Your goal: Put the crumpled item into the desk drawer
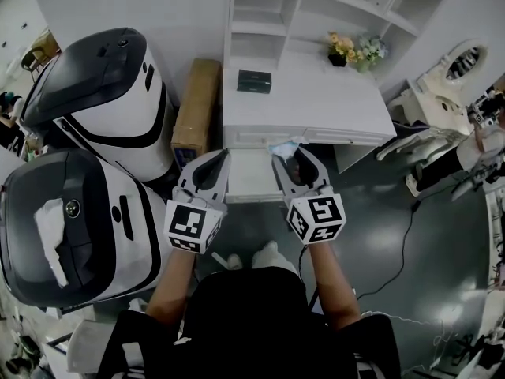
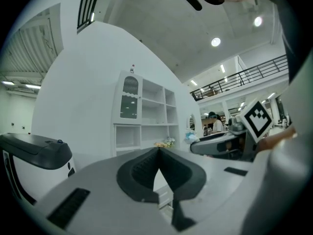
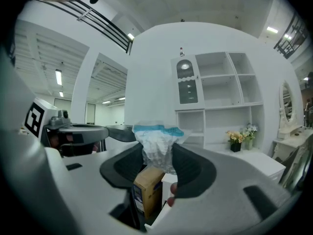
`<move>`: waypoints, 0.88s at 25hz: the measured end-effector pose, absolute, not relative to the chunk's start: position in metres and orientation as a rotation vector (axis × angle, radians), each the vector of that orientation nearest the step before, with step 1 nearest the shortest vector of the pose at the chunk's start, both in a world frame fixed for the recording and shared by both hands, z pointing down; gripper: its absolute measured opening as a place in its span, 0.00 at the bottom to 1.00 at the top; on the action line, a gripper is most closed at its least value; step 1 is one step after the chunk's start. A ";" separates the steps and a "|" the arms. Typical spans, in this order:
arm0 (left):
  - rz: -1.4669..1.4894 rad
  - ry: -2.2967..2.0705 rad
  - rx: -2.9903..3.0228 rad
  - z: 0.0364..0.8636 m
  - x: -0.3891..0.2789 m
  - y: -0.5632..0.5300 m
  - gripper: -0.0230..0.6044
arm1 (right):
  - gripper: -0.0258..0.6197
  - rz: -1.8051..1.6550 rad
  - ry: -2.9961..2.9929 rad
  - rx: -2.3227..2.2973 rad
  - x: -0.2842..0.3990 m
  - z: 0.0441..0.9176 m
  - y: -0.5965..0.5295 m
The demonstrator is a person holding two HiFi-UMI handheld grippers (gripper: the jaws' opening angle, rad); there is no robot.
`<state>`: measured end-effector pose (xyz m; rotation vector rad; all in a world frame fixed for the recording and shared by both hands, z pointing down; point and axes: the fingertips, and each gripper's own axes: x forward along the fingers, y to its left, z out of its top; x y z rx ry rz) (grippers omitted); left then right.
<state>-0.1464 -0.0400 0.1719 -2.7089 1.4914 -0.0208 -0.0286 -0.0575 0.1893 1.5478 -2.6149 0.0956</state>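
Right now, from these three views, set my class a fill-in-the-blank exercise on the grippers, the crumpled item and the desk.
1. The right gripper grips the crumpled item, which has a ____ strip along its top.
2. The left gripper, jaws together, holds ____.
3. The drawer under the top of the desk stands ____.
4. In the head view, the flowers stand toward the desk's ____ end.
Missing words: blue; nothing; open; right.

both bare forearms reach forward, side by side. the left gripper (image 2: 159,153) has its jaws closed tip to tip, nothing between them. the right gripper (image 1: 296,164), level beside it, pinches the crumpled item (image 3: 156,137).
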 end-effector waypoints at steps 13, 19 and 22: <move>-0.060 1.484 -2.748 0.199 -0.132 -0.068 0.05 | 0.32 0.143 -2.584 1.549 -0.015 0.212 -0.081; -0.093 1.474 -2.765 0.220 -0.116 -0.094 0.05 | 0.32 0.185 -2.564 1.541 -0.002 0.230 -0.105; -0.113 1.473 -2.788 0.232 -0.108 -0.106 0.05 | 0.32 0.218 -2.551 1.535 0.004 0.240 -0.116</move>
